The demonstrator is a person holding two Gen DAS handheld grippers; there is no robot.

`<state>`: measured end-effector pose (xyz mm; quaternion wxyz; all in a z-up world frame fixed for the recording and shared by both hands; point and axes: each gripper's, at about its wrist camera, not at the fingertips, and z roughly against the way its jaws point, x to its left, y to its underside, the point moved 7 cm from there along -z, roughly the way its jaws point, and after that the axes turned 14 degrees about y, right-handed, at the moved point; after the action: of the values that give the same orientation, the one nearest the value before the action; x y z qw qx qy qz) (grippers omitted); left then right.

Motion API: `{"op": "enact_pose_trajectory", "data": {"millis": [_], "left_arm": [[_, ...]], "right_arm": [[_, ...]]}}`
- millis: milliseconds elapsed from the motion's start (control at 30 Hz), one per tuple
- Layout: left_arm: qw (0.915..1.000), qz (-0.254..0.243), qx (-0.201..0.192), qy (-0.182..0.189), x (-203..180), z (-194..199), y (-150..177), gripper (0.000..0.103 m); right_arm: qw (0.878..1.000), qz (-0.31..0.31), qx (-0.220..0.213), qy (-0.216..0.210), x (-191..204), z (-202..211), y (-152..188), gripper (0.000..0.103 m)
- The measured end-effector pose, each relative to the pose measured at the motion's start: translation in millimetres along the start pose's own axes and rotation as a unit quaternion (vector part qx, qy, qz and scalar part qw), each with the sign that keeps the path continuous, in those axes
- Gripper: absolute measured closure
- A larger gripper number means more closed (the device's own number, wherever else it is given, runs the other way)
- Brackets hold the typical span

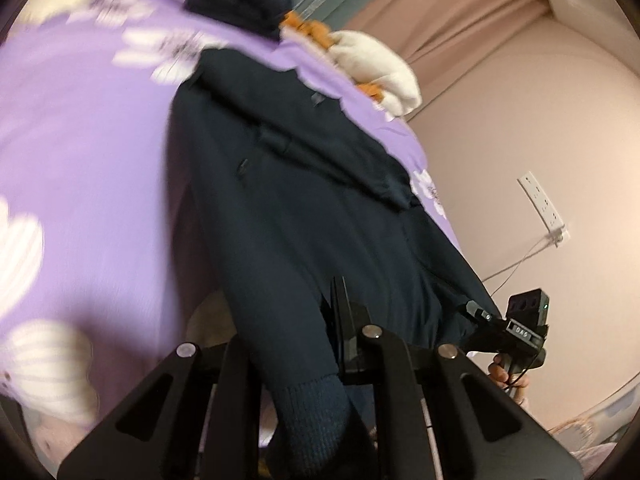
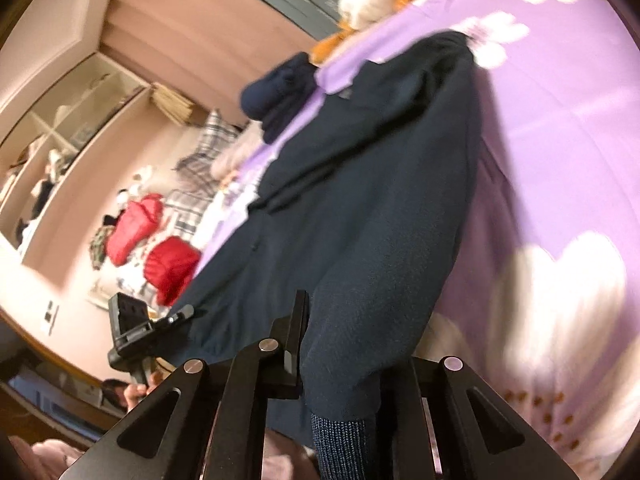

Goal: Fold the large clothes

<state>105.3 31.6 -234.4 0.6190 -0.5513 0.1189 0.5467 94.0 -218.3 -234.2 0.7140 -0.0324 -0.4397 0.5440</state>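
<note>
The left gripper [image 1: 320, 344] is closed tight on the bottom edge of a dark blue jacket [image 1: 304, 184], and the ribbed hem [image 1: 316, 412] hangs down between its black fingers. The right gripper [image 2: 340, 360] is closed on the jacket [image 2: 360, 184] too, pinching the hem [image 2: 340, 440] at the other bottom corner. From the left camera you can see the right gripper [image 1: 480, 314] off to the side with a hand [image 1: 500, 374] around its handle. From the right camera you can see the left gripper [image 2: 180, 316] the same way, with a hand [image 2: 138, 394] under it. The jacket's bottom edge is lifted off the bed, and the rest of it stretches away from the grippers and lies on a purple sheet [image 1: 88, 152] with big white flowers. One sleeve [image 1: 328, 132] lies folded across the chest. Past the top of the jacket there is another dark blue bundle of cloth [image 1: 240, 4] on the bed. Near it sits a white and orange pillow [image 1: 376, 64]. Farther back a pink curtain [image 1: 460, 4] hangs by the wall, and a white power strip [image 1: 544, 208] is on the wall. In the right camera, red clothes [image 2: 160, 252] and a checked cloth [image 2: 200, 168] lie beyond the bed, with shelves [image 2: 60, 132] behind them.
</note>
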Motion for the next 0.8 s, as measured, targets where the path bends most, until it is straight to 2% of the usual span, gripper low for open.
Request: {"op": "enact_pose_trajectory", "data": {"millis": [133, 333, 500, 800], "left_arm": [[0.9987, -0.044, -0.012, -0.021, -19.3, -3.1, -12.6, 0.091], [0.9958, -0.080, -0.016, -0.041, -33.6, -7.9, -22.0, 0.091], [0.9946, -0.088, -0.020, -0.051, -41.3, -6.4, -26.0, 0.091], [0.9926, -0.101, -0.031, -0.060, -47.9, -2.7, -26.8, 0.091]], "right_arm": [[0.999, 0.004, -0.024, -0.026, 14.3, 5.5, -11.7, 0.087], [0.998, 0.008, -0.044, -0.036, 27.0, 6.6, -19.8, 0.087], [0.997, 0.000, -0.057, -0.053, 30.0, 9.4, -23.0, 0.088], [0.997, 0.001, -0.063, -0.050, 33.4, 13.5, -24.4, 0.088]]}}
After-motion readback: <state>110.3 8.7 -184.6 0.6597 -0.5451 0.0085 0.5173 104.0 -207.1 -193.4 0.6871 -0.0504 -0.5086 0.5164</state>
